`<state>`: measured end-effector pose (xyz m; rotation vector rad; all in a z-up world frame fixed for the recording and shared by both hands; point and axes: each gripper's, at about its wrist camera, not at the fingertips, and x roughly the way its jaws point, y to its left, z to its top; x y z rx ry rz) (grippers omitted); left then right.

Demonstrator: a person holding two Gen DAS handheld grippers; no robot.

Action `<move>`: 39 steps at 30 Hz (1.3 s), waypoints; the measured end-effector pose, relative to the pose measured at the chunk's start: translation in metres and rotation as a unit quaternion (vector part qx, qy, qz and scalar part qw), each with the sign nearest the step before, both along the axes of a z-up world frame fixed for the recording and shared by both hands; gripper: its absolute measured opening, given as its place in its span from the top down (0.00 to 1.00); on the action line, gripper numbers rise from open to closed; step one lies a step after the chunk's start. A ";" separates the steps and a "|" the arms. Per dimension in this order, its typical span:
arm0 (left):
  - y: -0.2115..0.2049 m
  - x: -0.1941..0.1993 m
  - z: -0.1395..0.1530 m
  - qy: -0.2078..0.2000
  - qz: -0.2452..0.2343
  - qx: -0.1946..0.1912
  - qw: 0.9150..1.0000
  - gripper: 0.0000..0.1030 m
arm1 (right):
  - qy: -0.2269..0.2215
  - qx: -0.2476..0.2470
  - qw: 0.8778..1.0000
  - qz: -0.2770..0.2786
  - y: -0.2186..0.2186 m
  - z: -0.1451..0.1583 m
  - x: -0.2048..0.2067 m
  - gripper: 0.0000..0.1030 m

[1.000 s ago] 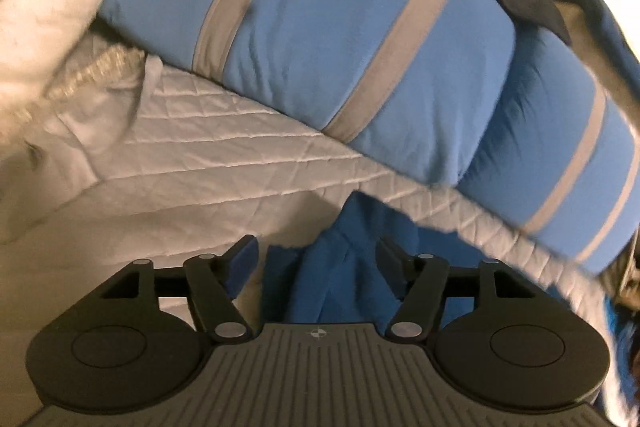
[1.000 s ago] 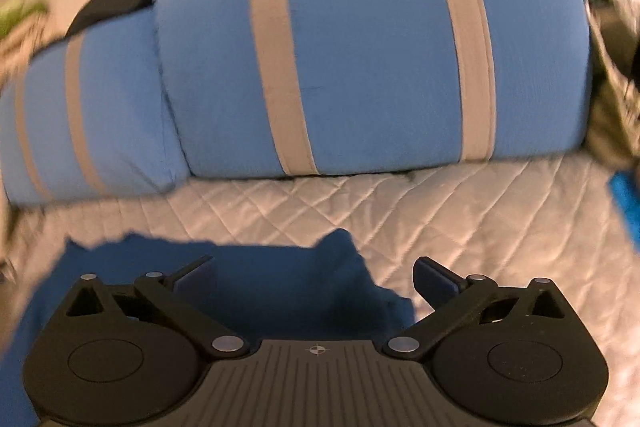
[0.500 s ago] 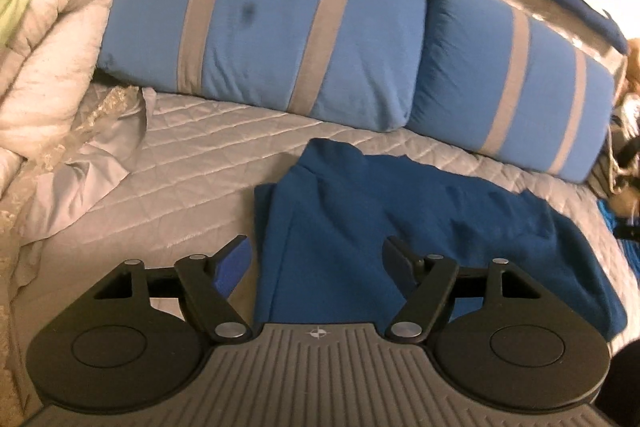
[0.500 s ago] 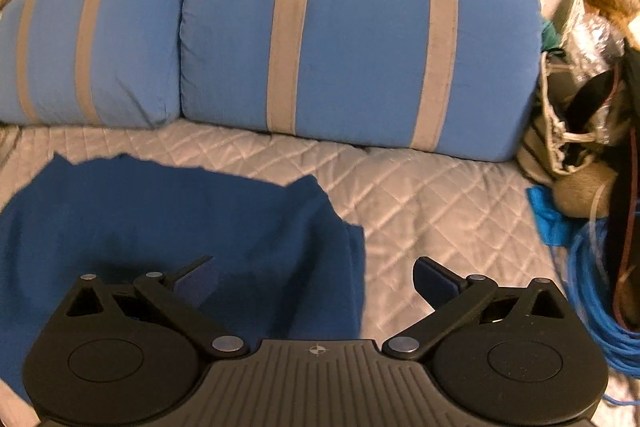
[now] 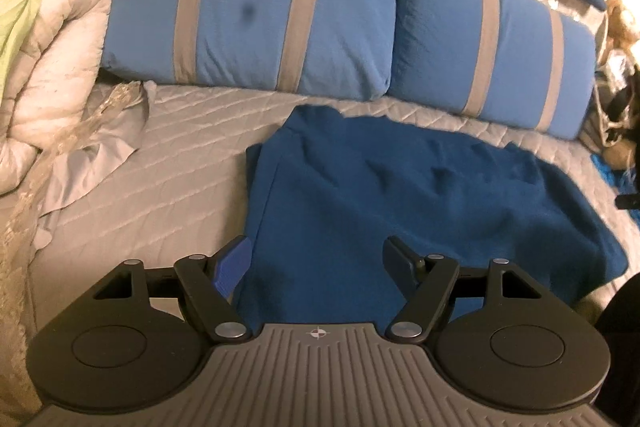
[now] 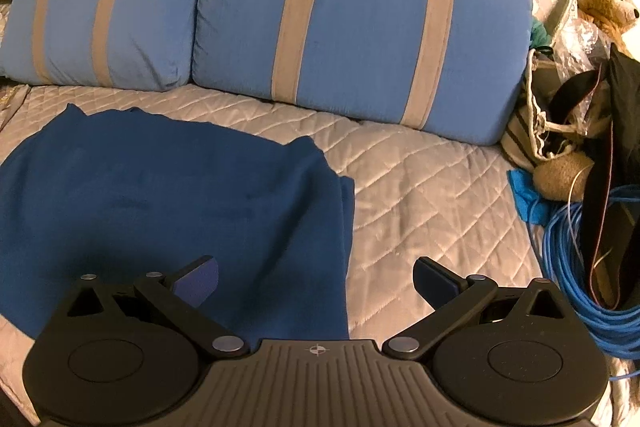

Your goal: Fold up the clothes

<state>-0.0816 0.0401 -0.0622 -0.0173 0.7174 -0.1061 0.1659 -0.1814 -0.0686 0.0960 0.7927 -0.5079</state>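
Here the left gripper (image 5: 318,263) and right gripper (image 6: 316,281) both hover wide open and empty over the dark blue garment (image 5: 400,195) spread on the quilted bedspread (image 6: 420,195).

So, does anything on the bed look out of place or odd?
Yes. The left striped blue pillow has a small dark spot, like a stain. A coil of blue cable lies at the bed's right edge. The dark blue garment lies spread, slightly wrinkled.
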 end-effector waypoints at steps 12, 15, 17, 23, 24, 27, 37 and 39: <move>-0.012 -0.006 -0.010 -0.003 -0.009 0.022 1.000 0.30 | -0.016 0.085 0.996 -0.027 -0.032 -0.035 -0.031 0.00; -0.015 -0.006 -0.011 -0.006 -0.011 0.026 1.000 0.30 | -0.030 0.146 0.987 -0.061 -0.053 -0.051 -0.050 0.00; -0.015 -0.006 -0.011 -0.007 -0.010 0.026 1.000 0.30 | -0.042 0.180 0.980 -0.076 -0.064 -0.059 -0.062 0.00; -0.012 -0.005 -0.012 -0.004 -0.005 0.011 1.000 0.30 | -0.080 0.276 0.953 -0.093 -0.084 -0.079 -0.089 0.00; -0.010 -0.005 -0.012 -0.003 -0.004 0.007 1.000 0.30 | -0.087 0.292 0.948 -0.093 -0.087 -0.082 -0.092 0.00; -0.007 -0.004 -0.012 -0.002 0.000 -0.004 1.000 0.30 | -0.106 0.345 0.928 -0.093 -0.094 -0.092 -0.097 0.00; -0.005 -0.003 -0.013 0.001 0.001 -0.010 1.000 0.30 | -0.176 0.520 0.828 -0.113 -0.102 -0.135 -0.107 0.14; -0.005 -0.003 -0.013 0.002 0.002 -0.011 1.000 0.30 | -0.185 0.529 0.821 -0.111 -0.102 -0.141 -0.104 0.23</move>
